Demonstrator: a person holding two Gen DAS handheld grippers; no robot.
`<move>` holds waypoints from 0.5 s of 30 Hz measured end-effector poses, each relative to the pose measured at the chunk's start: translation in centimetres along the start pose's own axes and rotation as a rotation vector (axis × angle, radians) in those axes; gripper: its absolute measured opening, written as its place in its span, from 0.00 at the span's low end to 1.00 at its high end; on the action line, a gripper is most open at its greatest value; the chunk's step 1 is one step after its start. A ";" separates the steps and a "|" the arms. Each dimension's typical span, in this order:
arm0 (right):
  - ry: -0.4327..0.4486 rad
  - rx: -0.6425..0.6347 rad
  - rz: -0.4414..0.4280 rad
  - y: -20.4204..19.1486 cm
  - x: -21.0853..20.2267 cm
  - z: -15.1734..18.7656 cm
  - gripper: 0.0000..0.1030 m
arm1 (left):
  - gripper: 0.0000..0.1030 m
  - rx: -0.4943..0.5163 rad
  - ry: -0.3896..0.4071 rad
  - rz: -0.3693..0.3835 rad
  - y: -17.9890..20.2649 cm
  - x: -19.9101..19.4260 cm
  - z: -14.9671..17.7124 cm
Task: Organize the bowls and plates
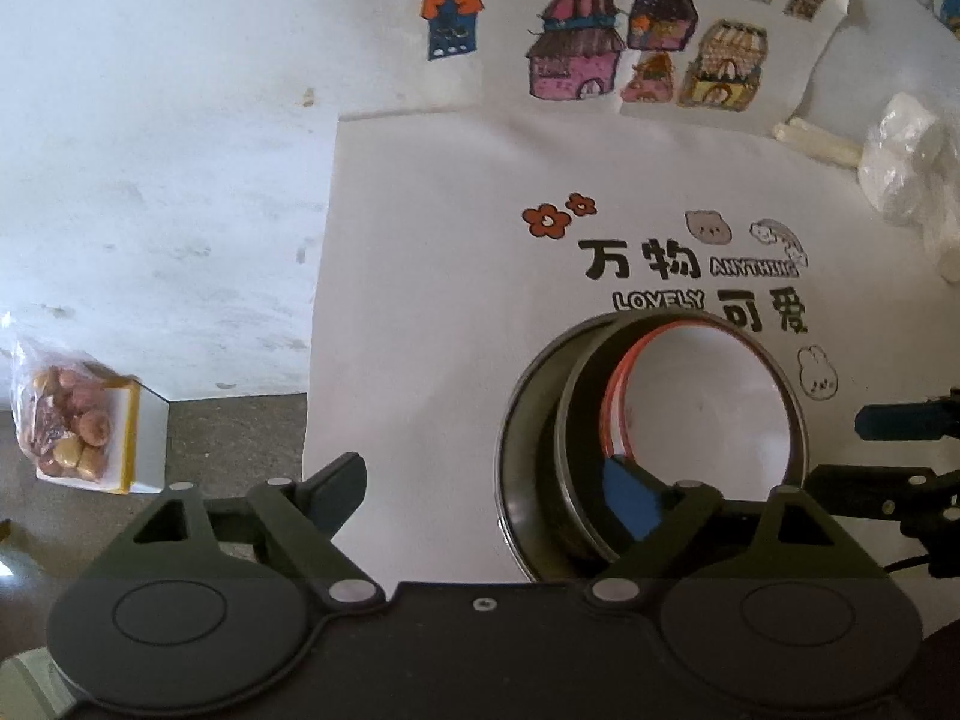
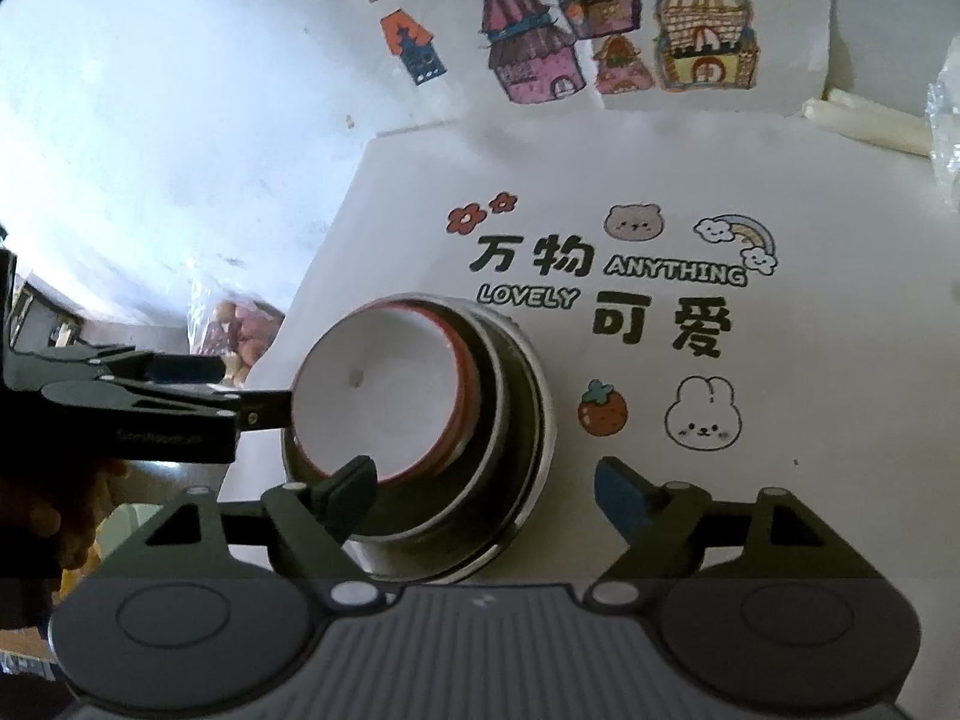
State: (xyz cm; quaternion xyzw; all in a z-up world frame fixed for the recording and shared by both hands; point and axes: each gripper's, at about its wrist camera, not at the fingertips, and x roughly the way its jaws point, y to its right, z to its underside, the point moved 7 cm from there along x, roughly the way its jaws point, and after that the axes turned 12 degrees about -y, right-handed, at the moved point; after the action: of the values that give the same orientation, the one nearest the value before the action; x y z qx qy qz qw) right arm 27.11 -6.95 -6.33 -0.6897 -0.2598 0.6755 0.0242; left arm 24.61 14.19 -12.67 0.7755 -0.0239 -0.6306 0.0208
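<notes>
While both grippers sit low over the mat point(image 2: 810, 432), the bowls form one nested stack: white bowl point(image 2: 384, 396) w/ red rim inside a steel bowl point(image 2: 507, 420), inside a bigger steel bowl point(image 2: 537, 480). In right-wrist view the stack is at 9–10 o'clock of frame centre, on the mat's left edge, just below the "LOVELY" print. Left gripper point(image 1: 489, 495) is released, jaws wide; its right finger point(image 1: 630, 498) dips inside the stack, left finger is outside, over the mat. Right gripper point(image 2: 486, 495) also released, wide; stack is near its left finger point(image 2: 351, 492), contact unclear. Snack bag point(image 1: 66, 420) is at 9 o'clock in left-wrist view, off the mat. House drawings point(image 2: 534, 54) at 12.
</notes>
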 end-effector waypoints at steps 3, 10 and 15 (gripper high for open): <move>0.012 0.004 -0.009 0.2 -0.2 -0.1 0.83 | 0.89 -0.024 0.013 -0.008 -0.1 -0.4 0.1; 0.046 -0.003 -0.036 0.5 -0.9 0.8 0.89 | 0.94 -0.054 0.060 -0.028 0.5 -1.9 0.6; 0.081 -0.012 -0.048 0.8 -2.2 1.7 0.99 | 0.99 -0.081 0.096 -0.008 1.6 -3.1 1.5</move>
State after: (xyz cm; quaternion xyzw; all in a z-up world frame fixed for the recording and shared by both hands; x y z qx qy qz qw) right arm 25.86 -9.02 -4.77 -0.7102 -0.2792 0.6446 0.0466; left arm 22.50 12.78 -9.82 0.8034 0.0058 -0.5932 0.0507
